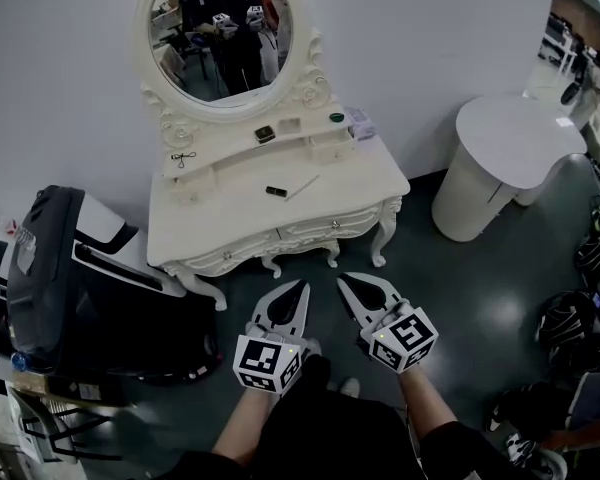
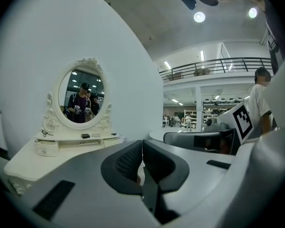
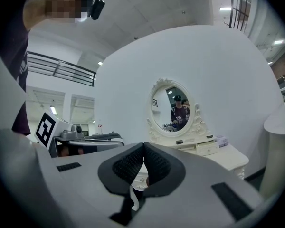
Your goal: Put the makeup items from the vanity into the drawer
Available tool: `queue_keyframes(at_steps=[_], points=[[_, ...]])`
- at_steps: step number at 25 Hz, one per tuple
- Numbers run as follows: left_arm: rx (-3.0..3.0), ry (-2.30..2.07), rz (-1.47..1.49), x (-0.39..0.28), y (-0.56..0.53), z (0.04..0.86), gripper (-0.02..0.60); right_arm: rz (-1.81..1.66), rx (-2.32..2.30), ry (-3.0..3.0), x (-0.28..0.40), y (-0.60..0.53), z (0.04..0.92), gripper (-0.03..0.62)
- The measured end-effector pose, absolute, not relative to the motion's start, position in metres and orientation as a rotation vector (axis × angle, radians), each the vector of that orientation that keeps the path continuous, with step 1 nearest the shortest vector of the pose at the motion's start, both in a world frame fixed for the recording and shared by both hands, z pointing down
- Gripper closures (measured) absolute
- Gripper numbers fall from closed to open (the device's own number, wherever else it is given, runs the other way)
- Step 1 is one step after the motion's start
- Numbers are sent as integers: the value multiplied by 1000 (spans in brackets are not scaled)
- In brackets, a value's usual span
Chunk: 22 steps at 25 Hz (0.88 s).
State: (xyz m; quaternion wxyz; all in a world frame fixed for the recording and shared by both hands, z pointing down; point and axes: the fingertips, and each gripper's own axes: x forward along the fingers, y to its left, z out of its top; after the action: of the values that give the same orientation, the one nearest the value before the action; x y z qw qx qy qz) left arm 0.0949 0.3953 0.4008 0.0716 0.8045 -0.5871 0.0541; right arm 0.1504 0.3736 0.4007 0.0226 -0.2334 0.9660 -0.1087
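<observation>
A white vanity (image 1: 360, 193) with an oval mirror (image 1: 220, 28) stands against the wall ahead of me. On its top lie a small black item (image 1: 275, 191) and a thin pale stick (image 1: 302, 187). The raised shelf holds a dark compact (image 1: 265, 134), a white box (image 1: 289, 126), a green-lidded jar (image 1: 336, 118) and a black looped tool (image 1: 183, 157). The front drawer (image 1: 332, 227) is closed. My left gripper (image 1: 301, 287) and right gripper (image 1: 343, 281) hover side by side in front of the vanity, short of it. Both are shut and hold nothing. The vanity also shows in the left gripper view (image 2: 33, 160) and the right gripper view (image 3: 228, 153).
A black bulky object with a white frame (image 1: 50, 268) stands close to the vanity's left side. A round white table (image 1: 510, 138) stands to the right. Dark bags (image 1: 580, 318) lie on the floor at far right. The floor is dark grey.
</observation>
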Motion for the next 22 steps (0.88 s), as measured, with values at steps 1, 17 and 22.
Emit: queue_keyframes(at_steps=[1, 17, 22], points=[[2415, -1764, 162, 90, 391, 402, 566, -344, -725, 2993, 146, 369, 402, 571], [2381, -1720, 117, 8, 298, 422, 566, -431, -771, 3019, 70, 282, 427, 571], [2380, -1687, 121, -8, 277, 424, 566, -451, -801, 3022, 54, 263, 428, 571]])
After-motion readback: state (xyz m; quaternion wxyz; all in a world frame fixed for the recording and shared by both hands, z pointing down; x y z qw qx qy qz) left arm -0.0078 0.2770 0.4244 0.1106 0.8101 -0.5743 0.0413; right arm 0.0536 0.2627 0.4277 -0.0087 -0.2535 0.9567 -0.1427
